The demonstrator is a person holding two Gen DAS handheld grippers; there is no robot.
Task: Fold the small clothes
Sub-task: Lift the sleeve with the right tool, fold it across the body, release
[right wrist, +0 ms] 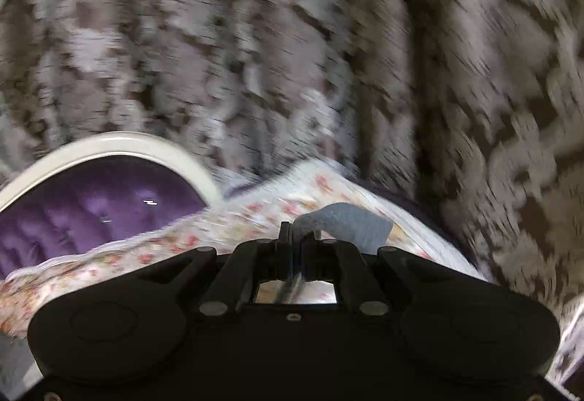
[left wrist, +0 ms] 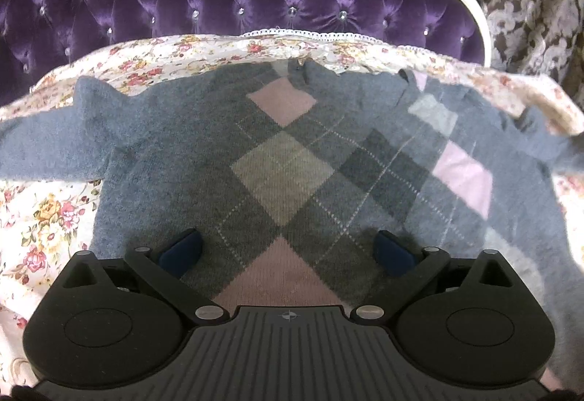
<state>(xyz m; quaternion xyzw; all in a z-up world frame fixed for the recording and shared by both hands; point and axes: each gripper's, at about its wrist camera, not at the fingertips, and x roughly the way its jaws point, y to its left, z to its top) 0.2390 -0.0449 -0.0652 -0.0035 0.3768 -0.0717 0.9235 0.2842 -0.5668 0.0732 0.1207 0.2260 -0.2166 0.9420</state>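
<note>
On the flowered bedspread (left wrist: 47,214), a grey-blue argyle sweater (left wrist: 277,167) lies spread flat, collar toward the purple tufted headboard (left wrist: 255,10) at twelve o'clock. Over its hem, the left gripper (left wrist: 288,251) hangs with fingers spread wide, blue pads (left wrist: 182,247) apart. Off at three o'clock, the right gripper (right wrist: 297,236) is pressed together, pinching a sleeve end; that view is blurred against patterned curtains (right wrist: 255,35).

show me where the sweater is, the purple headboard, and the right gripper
sweater (left wrist: 281,167): left wrist view, on the central grey diamond.
purple headboard (left wrist: 255,6): left wrist view, on the tufted velvet.
right gripper (right wrist: 296,235): right wrist view, between its fingertips.
</note>
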